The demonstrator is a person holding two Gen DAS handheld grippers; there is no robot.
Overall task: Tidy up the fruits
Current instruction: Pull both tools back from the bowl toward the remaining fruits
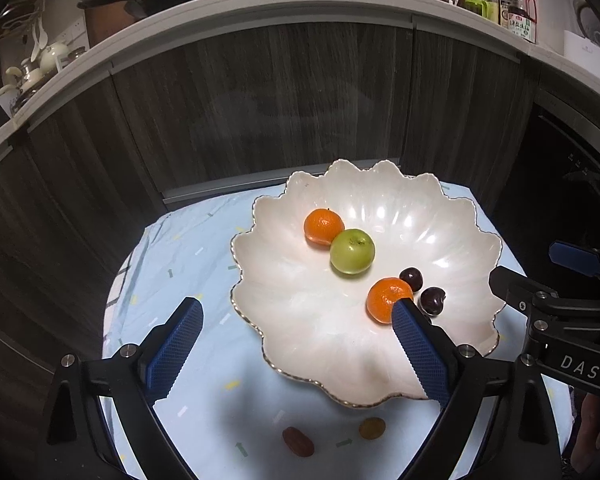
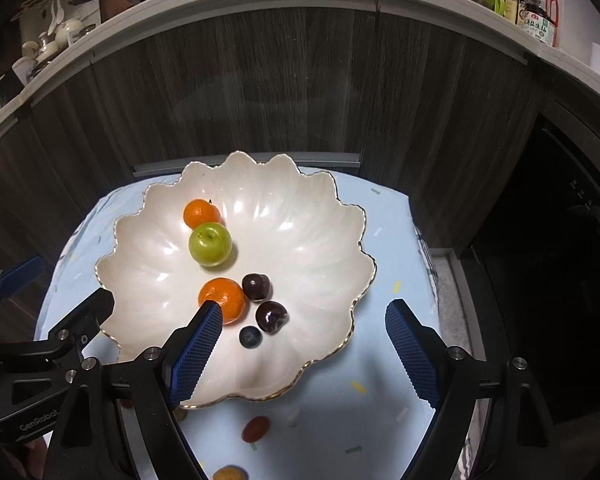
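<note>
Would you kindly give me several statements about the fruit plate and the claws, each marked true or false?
1. The green apple touches a tangerine on the scalloped plate. True.
2. Both claws are shut on fruit. False: the left claw and the right claw stand open and hold nothing.
3. A blueberry lies on the plate. True.
4. Every fruit is on the plate. False: a reddish fruit and a yellowish fruit lie on the cloth.
5. Three dark cherries are on the plate. False: two, a cherry and another.
</note>
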